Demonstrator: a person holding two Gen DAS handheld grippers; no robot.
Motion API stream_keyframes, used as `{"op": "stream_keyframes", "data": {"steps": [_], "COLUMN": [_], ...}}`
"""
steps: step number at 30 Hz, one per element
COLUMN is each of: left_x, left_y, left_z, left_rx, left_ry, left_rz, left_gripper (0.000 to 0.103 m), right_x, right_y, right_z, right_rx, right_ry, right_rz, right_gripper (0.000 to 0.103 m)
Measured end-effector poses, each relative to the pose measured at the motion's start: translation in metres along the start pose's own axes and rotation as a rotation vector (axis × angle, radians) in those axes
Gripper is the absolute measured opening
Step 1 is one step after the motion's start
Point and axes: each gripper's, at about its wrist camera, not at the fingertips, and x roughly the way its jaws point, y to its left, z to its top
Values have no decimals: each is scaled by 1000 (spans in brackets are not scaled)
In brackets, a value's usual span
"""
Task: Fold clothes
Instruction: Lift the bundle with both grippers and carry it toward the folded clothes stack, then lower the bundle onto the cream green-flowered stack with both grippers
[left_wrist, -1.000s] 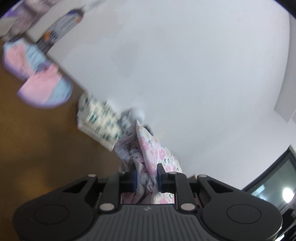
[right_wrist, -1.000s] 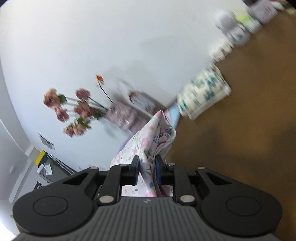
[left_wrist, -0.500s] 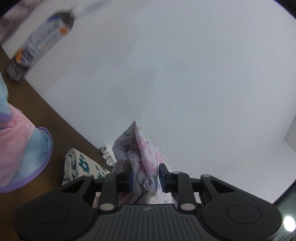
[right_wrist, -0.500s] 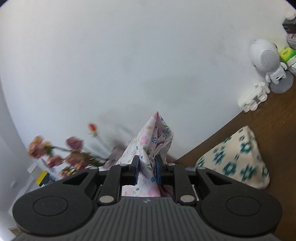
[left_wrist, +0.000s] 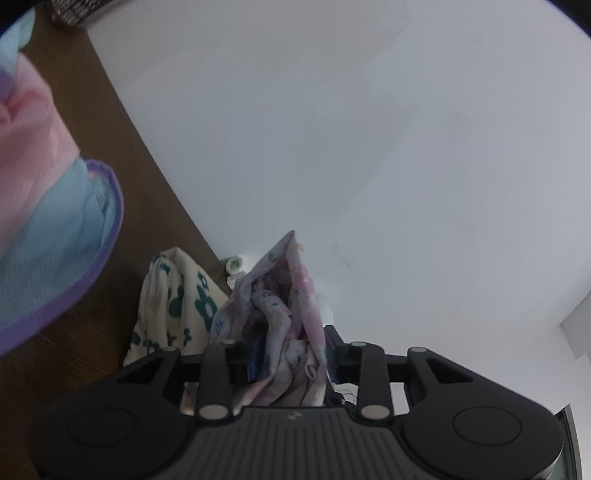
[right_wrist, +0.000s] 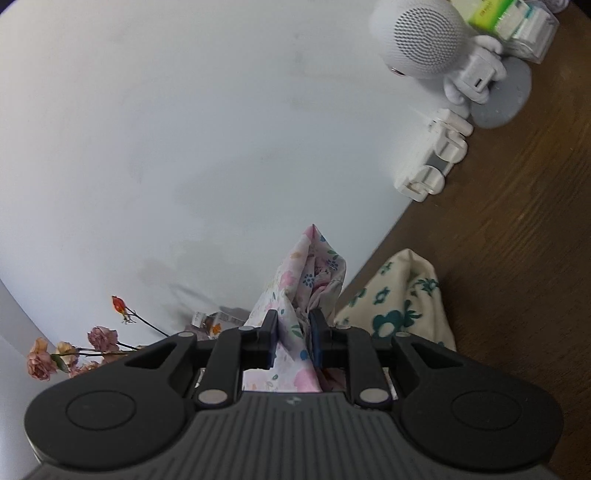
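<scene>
A floral pink-and-white garment (left_wrist: 280, 295) rises in a bunched peak between the fingers of my left gripper (left_wrist: 291, 332). Those jaws are opening, and the cloth sits loosely between them, with a dark gap beside the left pad. In the right wrist view another bunch of the same floral garment (right_wrist: 314, 266) is pinched by my right gripper (right_wrist: 293, 317). Its pads still press on the fabric while the jaws begin to open. Both grippers are low over the brown table (right_wrist: 517, 221), close to the white wall.
A folded cream cloth with green flowers (right_wrist: 399, 295) lies just beyond the grippers. A pink, blue and purple garment (left_wrist: 44, 184) lies on the table at the left. A white round speaker figure (right_wrist: 424, 37), a small white gadget (right_wrist: 439, 155) and dried flowers (right_wrist: 74, 350) stand along the wall.
Both grippers moved forward and down toward the wall and the cream cloth, which now looks much nearer. The left jaws have spread wider around the floral fabric.
</scene>
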Motion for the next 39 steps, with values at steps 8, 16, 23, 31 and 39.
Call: {"op": "stream_keyframes", "data": {"steps": [8,16,23,31,39], "left_x": [6,3,-19,-32,-13], "left_y": [11,8,-10,-11,4], "left_z": [-6,-5,1,0,-4], "left_rx": [-37,-4,122,186,149], "left_ry": [4,10,18,-56,-29], "left_rz": [-24,-14,86,94,63], "left_gripper": [39,48,71,37,29], "right_x": [-1,-5,-12,-24,-22], "right_y": [-12,-5,-12,-10,-10], "right_z": [-1,-3,-1,-3,-11], "right_rx": [54,60,58,24,42], "right_ry": [27,23,12,25,49], "right_rz": [-26,-15,-42,-72,-43], "right_gripper": [24,41,41,43,45]}}
